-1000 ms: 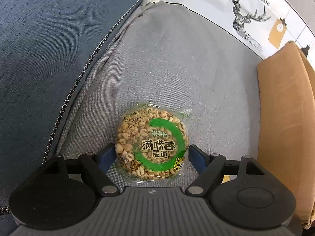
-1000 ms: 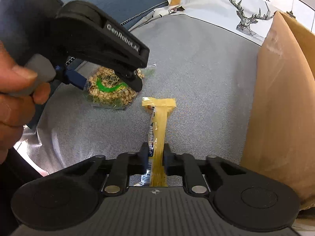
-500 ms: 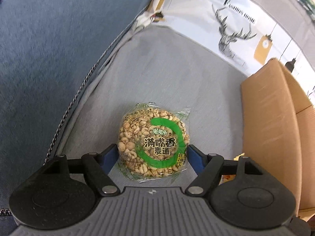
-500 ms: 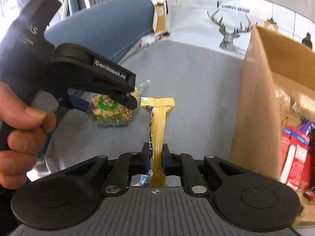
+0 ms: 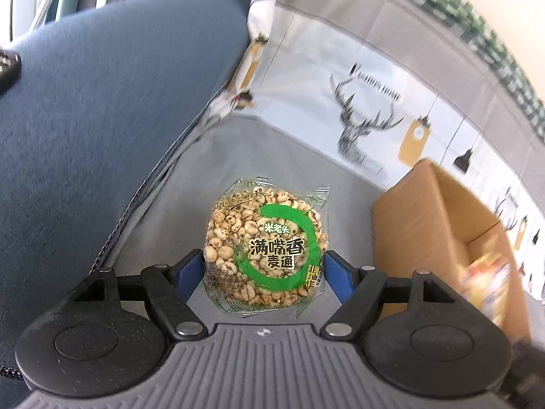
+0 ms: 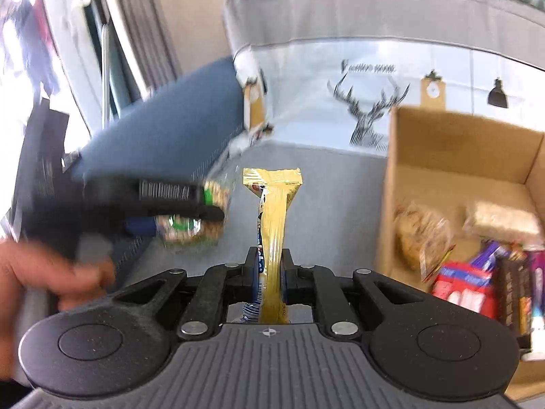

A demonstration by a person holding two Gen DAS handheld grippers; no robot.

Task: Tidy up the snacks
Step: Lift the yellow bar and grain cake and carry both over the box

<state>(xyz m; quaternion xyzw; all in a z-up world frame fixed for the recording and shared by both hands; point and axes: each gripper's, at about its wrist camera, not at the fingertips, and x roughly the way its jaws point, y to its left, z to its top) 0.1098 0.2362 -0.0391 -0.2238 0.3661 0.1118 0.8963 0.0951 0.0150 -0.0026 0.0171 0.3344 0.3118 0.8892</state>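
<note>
A round puffed-grain snack pack (image 5: 265, 248) with a green ring on its label sits between the blue pads of my left gripper (image 5: 265, 272), which is shut on it and holds it above the grey sofa seat (image 5: 259, 150). My right gripper (image 6: 269, 269) is shut on a long gold snack bar (image 6: 274, 211) that sticks out forward. In the right wrist view the left gripper (image 6: 204, 211) and its grain pack (image 6: 190, 225) appear blurred at the left, held by a hand (image 6: 51, 276). A cardboard box (image 6: 456, 156) stands to the right, open at the top.
The box holds several snacks: a clear bag of biscuits (image 6: 422, 235), a pale rice bar (image 6: 500, 218), red and purple packs (image 6: 470, 283). A blue cushion (image 5: 102, 109) lies at the left. A deer-print cover (image 5: 368, 126) hangs over the sofa back.
Both grippers have risen with their snacks and tilted up, so the sofa back and the box's inside have come into view. Both grips are unchanged.
</note>
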